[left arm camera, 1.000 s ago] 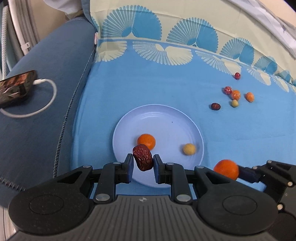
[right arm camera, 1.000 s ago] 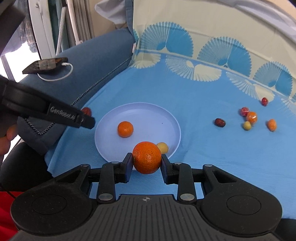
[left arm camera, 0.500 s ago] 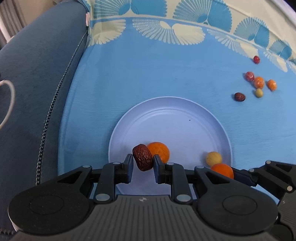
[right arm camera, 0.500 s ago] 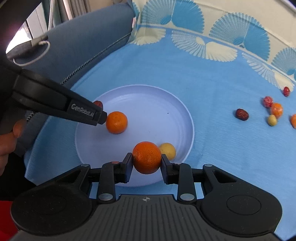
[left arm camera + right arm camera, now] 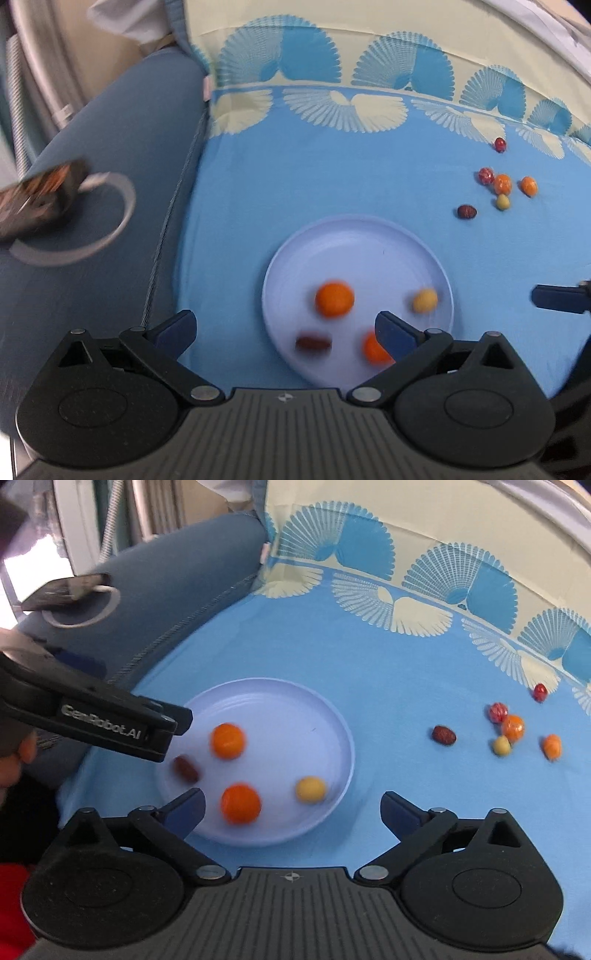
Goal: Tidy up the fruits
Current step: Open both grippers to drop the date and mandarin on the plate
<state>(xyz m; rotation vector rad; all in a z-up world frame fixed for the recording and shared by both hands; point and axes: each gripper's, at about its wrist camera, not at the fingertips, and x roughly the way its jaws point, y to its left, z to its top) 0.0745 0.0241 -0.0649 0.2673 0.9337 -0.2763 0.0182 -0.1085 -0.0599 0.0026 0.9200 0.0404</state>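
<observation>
A pale blue plate (image 5: 354, 236) (image 5: 280, 701) lies on the blue cloth. In it lie a brown date (image 5: 313, 343) (image 5: 186, 768), two oranges (image 5: 334, 298) (image 5: 373, 349) (image 5: 228, 740) (image 5: 241, 803) and a yellow fruit (image 5: 424, 300) (image 5: 311, 789). My left gripper (image 5: 284, 332) is open and empty above the plate's near left edge. My right gripper (image 5: 293, 812) is open and empty above the plate's near edge. Several small fruits remain on the cloth at the right, among them a date (image 5: 466, 212) (image 5: 444, 735) and an orange one (image 5: 502, 183) (image 5: 512, 728).
A dark blue cushion (image 5: 122, 155) (image 5: 177, 590) borders the cloth on the left, with a phone (image 5: 33, 195) (image 5: 66, 589) and white cable on it. The left gripper's arm (image 5: 92, 720) crosses the right wrist view at the left.
Both grippers have opened. The date and the orange they held now lie in the plate. Both grippers have pulled back and up from the plate.
</observation>
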